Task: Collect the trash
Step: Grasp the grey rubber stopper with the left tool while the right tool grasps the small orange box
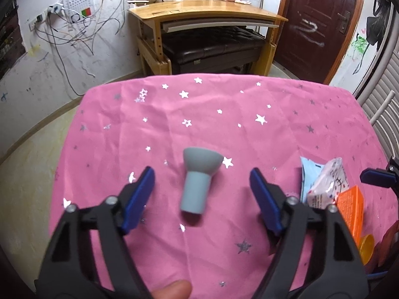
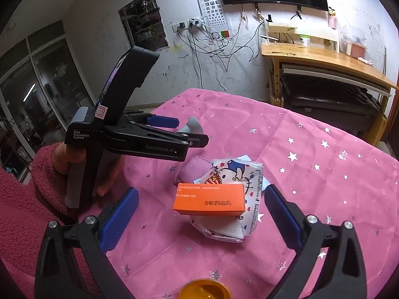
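A grey-blue funnel-shaped rubber piece [image 1: 198, 180] lies on the pink star-print tablecloth [image 1: 199, 114], between and just ahead of the fingers of my open left gripper [image 1: 200, 184]. In the right wrist view, an orange box [image 2: 209, 199] lies on top of a white cartoon-print packet [image 2: 237, 174], with a pink cloth piece [image 2: 192, 170] and a pale blue wrapper behind them. My right gripper [image 2: 199, 214] is open, with its jaws on either side of the orange box, apart from it. The left gripper [image 2: 174, 132] shows at the left there, with the grey piece [image 2: 193, 125] between its jaws.
An orange-yellow round cup or lid [image 2: 204, 290] sits at the near table edge. The trash pile [image 1: 329, 186] lies right of my left gripper. A wooden desk [image 1: 207, 12] with a black bench stands beyond the table. A radiator [image 1: 384, 104] is at the right.
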The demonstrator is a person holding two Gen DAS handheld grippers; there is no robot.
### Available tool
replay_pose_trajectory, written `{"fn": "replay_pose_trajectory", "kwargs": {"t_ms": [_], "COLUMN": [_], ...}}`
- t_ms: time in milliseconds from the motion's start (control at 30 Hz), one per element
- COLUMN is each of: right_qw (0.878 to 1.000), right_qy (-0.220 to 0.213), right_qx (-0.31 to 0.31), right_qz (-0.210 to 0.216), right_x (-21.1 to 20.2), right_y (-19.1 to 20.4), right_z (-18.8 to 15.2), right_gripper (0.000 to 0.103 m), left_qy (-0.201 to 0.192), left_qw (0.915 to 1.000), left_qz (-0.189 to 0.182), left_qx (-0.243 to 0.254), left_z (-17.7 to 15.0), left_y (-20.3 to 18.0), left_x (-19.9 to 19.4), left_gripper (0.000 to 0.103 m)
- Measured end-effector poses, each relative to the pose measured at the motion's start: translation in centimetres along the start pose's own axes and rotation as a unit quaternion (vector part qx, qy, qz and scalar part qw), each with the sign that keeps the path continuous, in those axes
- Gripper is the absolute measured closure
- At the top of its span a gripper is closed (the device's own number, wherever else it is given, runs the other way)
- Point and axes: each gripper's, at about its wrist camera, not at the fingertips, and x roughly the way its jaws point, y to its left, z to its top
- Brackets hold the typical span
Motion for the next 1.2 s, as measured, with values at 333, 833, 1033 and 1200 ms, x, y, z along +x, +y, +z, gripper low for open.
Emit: {"fn": "replay_pose_trajectory", "kwargs": {"t_ms": [333, 833, 1033, 1200], "right_qw": [1.000, 1.000, 0.998, 0.998], "right_qy": [0.004, 0.005, 0.031, 0.021], "right_qx": [0.008, 0.012, 0.007, -0.001], "right_qz": [-0.015, -0.028, -0.051, -0.063], "right_x": [0.6, 0.9, 2.5, 2.3], "right_y": [-0.4, -0.2, 0.0, 0.4], "right_z": [0.1, 0.1, 0.0, 0.1], "right_gripper": [0.009, 0.022, 0.053, 0.053], "left_qy": [-0.008, -0.035, -0.041, -0.039], "left_qw": [0.9999, 0.9992, 0.9990, 0.9990], "left_qz": [0.012, 0.009, 0.007, 0.004], "left_qx": [-0.005, -0.017, -0.017, -0.020], "left_z": [-0.5, -1.5, -2.0, -2.3], "left_y": [0.6, 0.9, 0.8, 1.0], "left_x": [0.3, -2.4, -3.2, -3.3], "left_gripper": [0.075, 0.078, 0.078, 0.078]}}
